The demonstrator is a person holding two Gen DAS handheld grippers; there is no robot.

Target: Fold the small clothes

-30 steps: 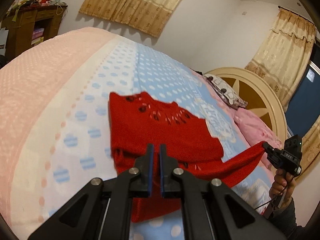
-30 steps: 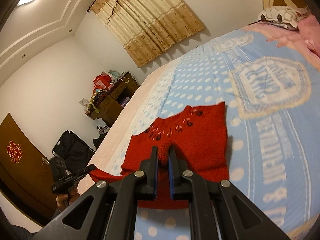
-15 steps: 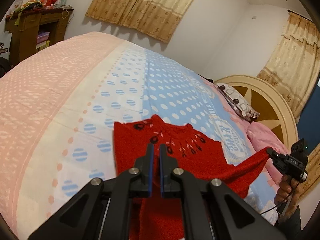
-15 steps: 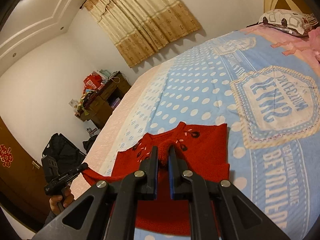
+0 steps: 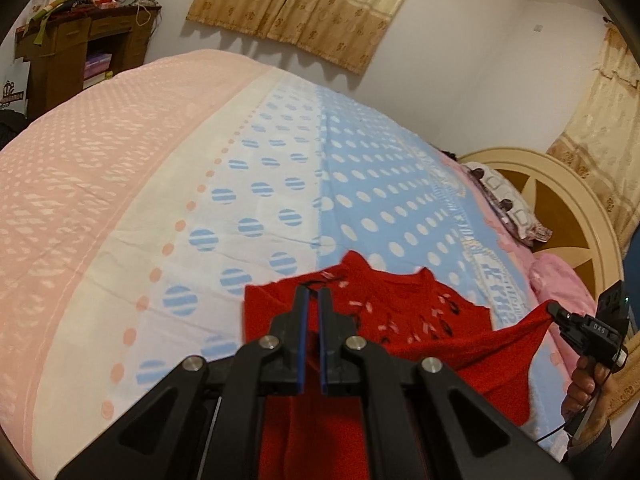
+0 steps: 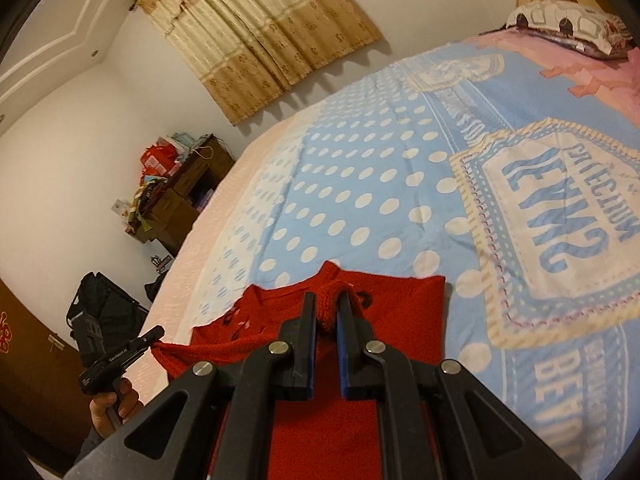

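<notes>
A red sweater [image 5: 404, 320] is held up at the lower centre of both views, above the bed [image 5: 200, 184] and its dotted blanket [image 6: 360, 184]. The left tongs [image 5: 313, 300] are closed narrowly on the sweater's near edge. A bunched red fold is pinched in the right tongs [image 6: 327, 308] (knit bulging between the fingers). One sleeve is stretched to the right tongs at the left view's right edge. A headboard [image 5: 560, 208] is seen at right.
</notes>
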